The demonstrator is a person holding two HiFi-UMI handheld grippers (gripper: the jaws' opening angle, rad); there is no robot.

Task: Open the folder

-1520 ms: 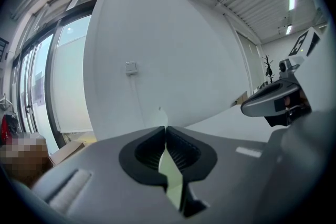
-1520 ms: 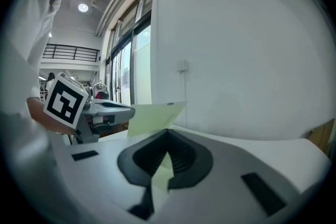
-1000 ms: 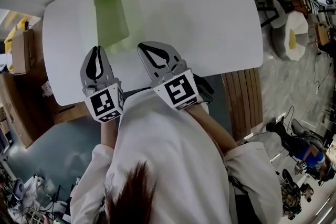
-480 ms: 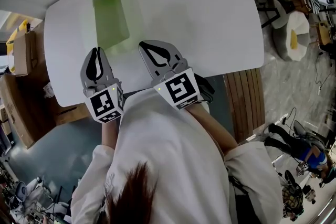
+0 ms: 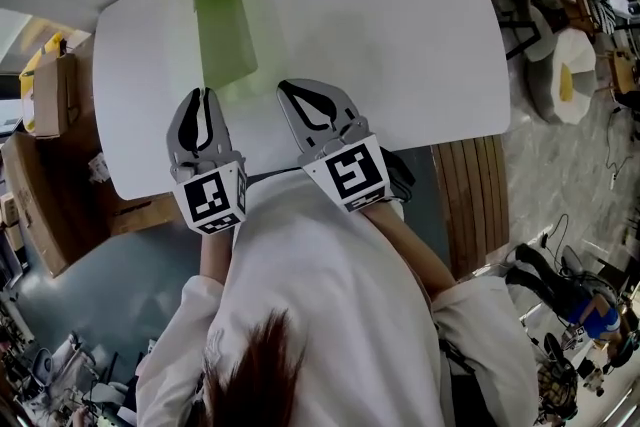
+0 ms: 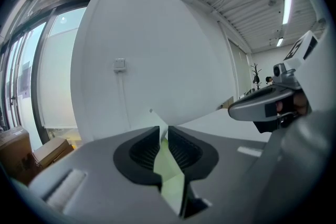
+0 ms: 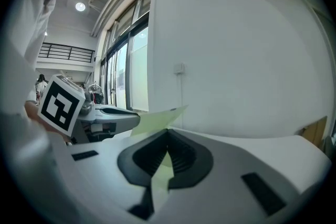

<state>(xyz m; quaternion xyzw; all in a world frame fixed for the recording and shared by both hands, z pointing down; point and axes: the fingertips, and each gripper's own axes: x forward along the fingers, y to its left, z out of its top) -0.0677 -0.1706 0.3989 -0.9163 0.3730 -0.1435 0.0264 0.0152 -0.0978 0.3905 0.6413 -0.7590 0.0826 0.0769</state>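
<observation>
The folder [image 5: 226, 37] lies toward the desk's [image 5: 400, 35] far-left corner, its near end reaching back to the near edge where both tongs work. Its pale cover [image 5: 186, 15] stands up on edge along the folder's left side, close to the left edge.

The left tongs [image 6: 163, 136] are pressed together on a thin sheet that rises out of them – by my reading, the cover. The right tongs [image 7: 168, 139] are likewise closed, on a pale green leaf; whether that is the lower leaf or the same cover, I cannot tell.

Risks, as I judge them:
- The sheet is thin and slick-looking, so it could slip out of either grip if the 2 tongs pull apart too fast.
- If the right tongs let go, the whole folder may lift or slide with the cover instead of opening.
- Swinging the cover further left carries it past the left edge – it would hang unsupported and could drag the folder off.

Room is poor at the left and near edges. The right half and the far-right corner are bare, so shifting the folder rightward looks the safer course.
</observation>
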